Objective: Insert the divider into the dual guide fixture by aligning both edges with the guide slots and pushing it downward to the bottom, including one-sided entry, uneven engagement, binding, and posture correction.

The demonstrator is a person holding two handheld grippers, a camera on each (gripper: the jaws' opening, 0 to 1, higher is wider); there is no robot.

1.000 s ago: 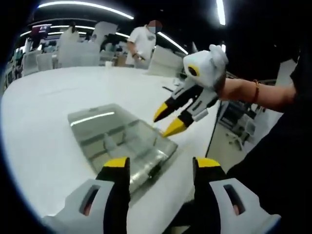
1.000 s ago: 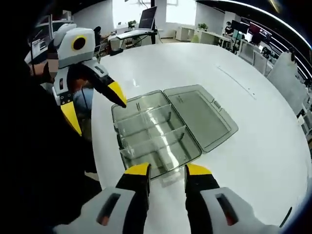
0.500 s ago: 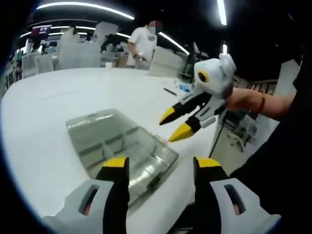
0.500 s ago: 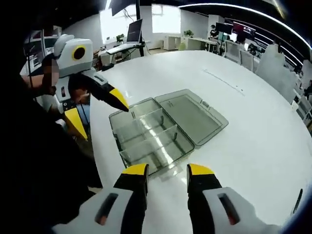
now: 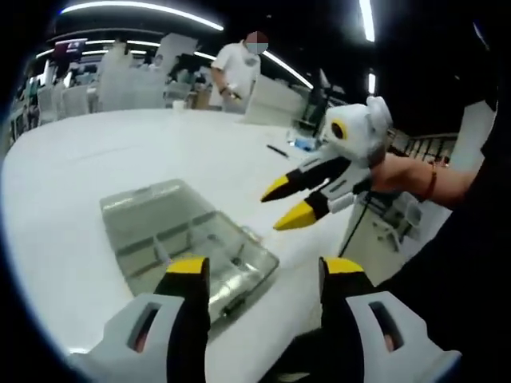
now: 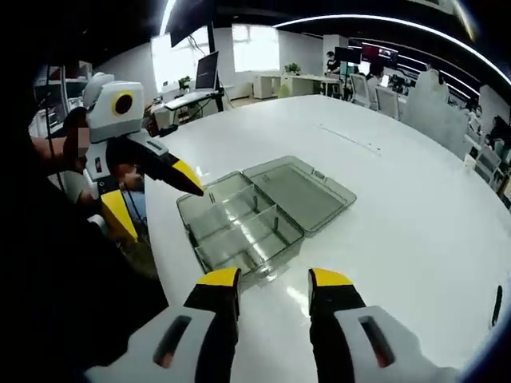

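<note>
Left gripper (image 5: 259,275), bottom of the left gripper view: yellow-tipped jaws spread wide, nothing between them. Just past the left jaw, at lower left centre, a clear smoky plastic compartment box (image 5: 188,243) lying open on the white round worktop (image 5: 80,159), thin clear dividers (image 5: 164,254) standing inside it; whether any is only partly seated, impossible to tell. At right centre, the right gripper (image 5: 285,203) held in a hand (image 5: 399,169), hovering above the worktop edge, jaws parted and empty.

Right gripper (image 6: 273,289), bottom of the right gripper view: jaws likewise open, gripping nothing. Beyond them at centre, the same box (image 6: 239,227), its hinged lid (image 6: 299,185) folded flat to the right, upright dividers (image 6: 255,201) across the tray. At left centre, the left gripper (image 6: 152,198) off the worktop's near edge, jaws wide apart.

Far upper centre of the left gripper view, a person in a white shirt (image 5: 235,68) standing by office chairs.
</note>
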